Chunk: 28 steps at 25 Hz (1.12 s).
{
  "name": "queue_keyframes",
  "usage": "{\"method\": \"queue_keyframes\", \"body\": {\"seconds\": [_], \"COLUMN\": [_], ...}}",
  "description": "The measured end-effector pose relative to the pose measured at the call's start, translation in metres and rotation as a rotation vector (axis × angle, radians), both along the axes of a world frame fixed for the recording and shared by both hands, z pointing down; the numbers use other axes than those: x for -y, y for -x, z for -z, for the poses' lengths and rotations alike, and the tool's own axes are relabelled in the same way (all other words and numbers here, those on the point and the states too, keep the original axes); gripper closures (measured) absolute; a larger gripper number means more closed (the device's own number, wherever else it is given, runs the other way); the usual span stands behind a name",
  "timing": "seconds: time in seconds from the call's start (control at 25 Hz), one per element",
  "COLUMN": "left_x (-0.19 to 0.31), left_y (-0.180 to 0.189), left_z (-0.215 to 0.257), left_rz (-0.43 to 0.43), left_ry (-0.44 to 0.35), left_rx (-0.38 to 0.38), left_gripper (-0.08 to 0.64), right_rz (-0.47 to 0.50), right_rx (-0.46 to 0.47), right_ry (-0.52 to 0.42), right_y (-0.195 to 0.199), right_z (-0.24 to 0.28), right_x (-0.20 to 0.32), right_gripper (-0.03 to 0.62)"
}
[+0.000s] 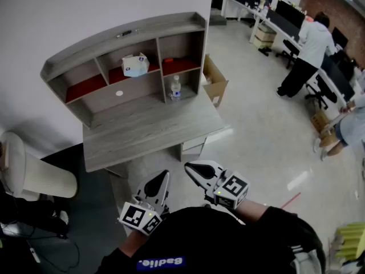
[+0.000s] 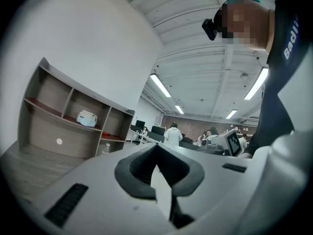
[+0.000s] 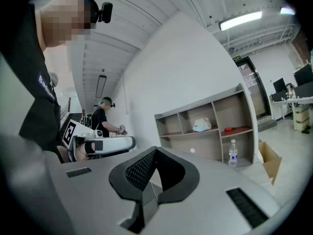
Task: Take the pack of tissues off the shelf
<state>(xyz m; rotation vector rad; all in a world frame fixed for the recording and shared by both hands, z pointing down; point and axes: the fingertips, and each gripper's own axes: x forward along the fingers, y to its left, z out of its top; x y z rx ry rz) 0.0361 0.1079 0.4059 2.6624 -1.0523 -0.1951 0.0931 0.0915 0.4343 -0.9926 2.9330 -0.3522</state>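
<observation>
The approach is only beginning, I judge. The soft white-and-blue pack of tissues [image 1: 135, 65] is sitting in the grey wooden shelf's [image 1: 122, 30] middle compartment, upper left of frame. The left gripper [image 1: 163, 178] and right gripper [image 1: 193, 168] are hovering at bottom centre, well apart from it, jaws together and empty. Next, one is needing to reach in and open.

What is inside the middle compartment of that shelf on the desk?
A pale pack of tissues sits on a red liner in the middle compartment of the shelf. The space behind the pack is hidden by it.
</observation>
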Motion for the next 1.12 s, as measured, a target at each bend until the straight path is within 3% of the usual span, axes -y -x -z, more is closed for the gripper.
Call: {"method": "queue_keyframes", "body": {"seconds": [1.12], "left_x": [0.000], "left_y": [0.019], "left_z": [-0.002], "left_rz": [-0.011], "left_ry": [0.002], "left_rx": [-0.010], "left_gripper": [0.563], "right_rz": [-0.005], "right_rx": [-0.010], "right_ry": [0.019], "right_y": [0.022], "right_z": [-0.002], "right_x": [0.003], "right_gripper": [0.563]}}
